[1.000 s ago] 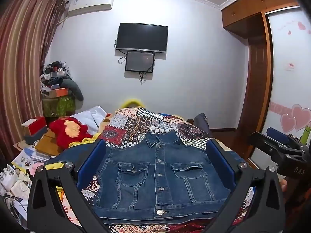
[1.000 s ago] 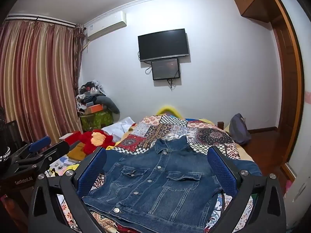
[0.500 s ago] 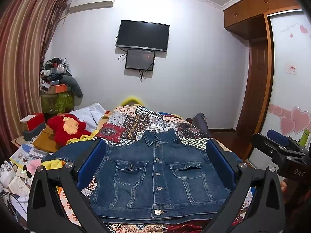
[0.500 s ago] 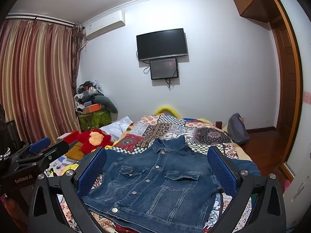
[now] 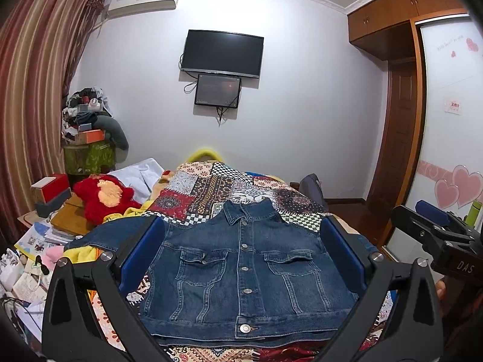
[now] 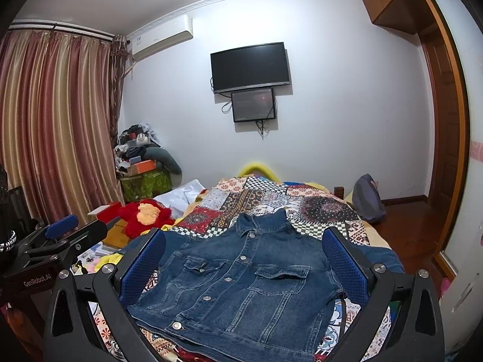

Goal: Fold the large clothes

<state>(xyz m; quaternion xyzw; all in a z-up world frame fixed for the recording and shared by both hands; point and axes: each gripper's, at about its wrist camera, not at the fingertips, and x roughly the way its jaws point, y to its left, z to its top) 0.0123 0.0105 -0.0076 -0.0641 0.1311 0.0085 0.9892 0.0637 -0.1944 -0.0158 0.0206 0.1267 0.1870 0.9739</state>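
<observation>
A blue denim jacket (image 5: 244,274) lies buttoned and face up on the patchwork bedspread (image 5: 217,190), collar away from me, sleeves spread to both sides. It also shows in the right wrist view (image 6: 241,280). My left gripper (image 5: 241,259) is open and empty, held above the jacket's near hem, its blue pads wide apart. My right gripper (image 6: 241,259) is open and empty too, above the jacket's right half. Each gripper shows at the edge of the other's view, the right one (image 5: 437,232) and the left one (image 6: 57,241).
A red plush toy (image 5: 102,196) and stacked books and boxes lie left of the bed. A cluttered green stand (image 5: 87,154) stands by the curtain. A grey bag (image 6: 368,199) sits at the bed's far right. A wardrobe (image 5: 449,150) lines the right wall.
Both grippers have risen and tilted slightly; the jacket sits a little lower in both views. The jacket itself has not moved.
</observation>
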